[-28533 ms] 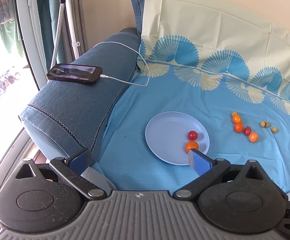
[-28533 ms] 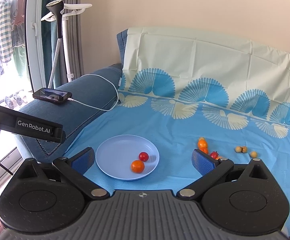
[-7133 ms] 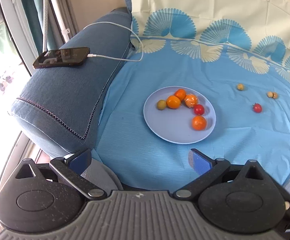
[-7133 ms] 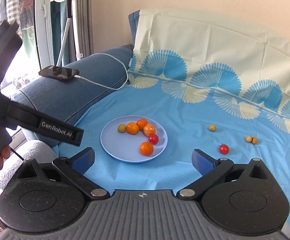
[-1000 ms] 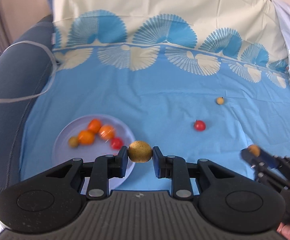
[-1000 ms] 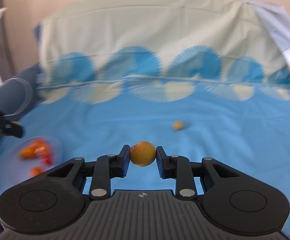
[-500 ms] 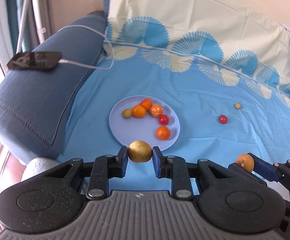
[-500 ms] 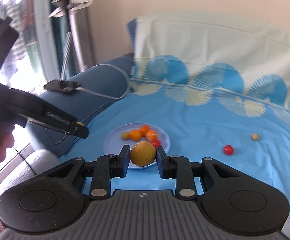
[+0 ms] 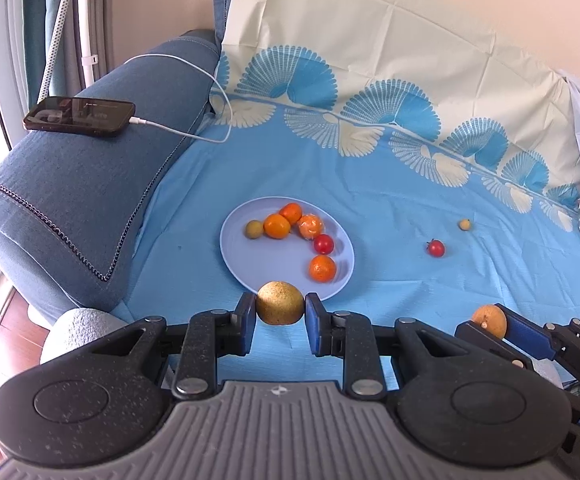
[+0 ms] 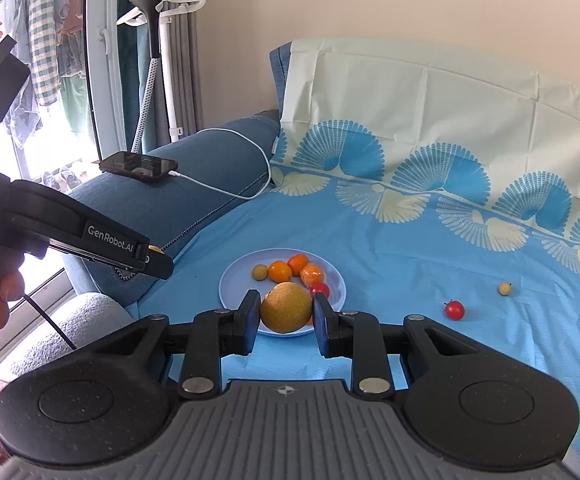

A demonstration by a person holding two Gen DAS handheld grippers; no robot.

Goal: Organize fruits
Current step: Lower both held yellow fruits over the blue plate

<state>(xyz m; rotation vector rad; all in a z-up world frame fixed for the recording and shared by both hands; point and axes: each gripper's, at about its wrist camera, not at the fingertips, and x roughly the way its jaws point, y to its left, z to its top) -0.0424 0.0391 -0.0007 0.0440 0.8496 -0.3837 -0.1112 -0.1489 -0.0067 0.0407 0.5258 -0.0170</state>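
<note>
Two small brown fruits now hang near the plate [image 9: 250, 268], one in each of our claws. A second ago both claws were out over the open blue sheet to the right; we have since swung them back, so the plate sits just ahead of the fingertips in both wrist views, and over the last half second little has shifted. We read that as the carry done and the drop-off next.

The left claw [image 9: 281, 309] pinches a speckled brown fruit [image 9: 280, 303] between its blue pads, above the plate's near rim. The right claw [image 10: 286, 312] is pressed onto a larger yellow-brown fruit [image 10: 286, 307], which hides part of the plate's near half.

Six pieces already lie on the plate: four oranges, including one [image 9: 322, 269] nearest us, a cherry tomato [image 9: 323, 243] and a small olive-coloured fruit [image 9: 254, 229]. Still loose on the sheet [image 9: 390, 208], well to the right, are a second tomato [image 9: 435, 248] and a small tan fruit [image 9: 465, 224].
</note>
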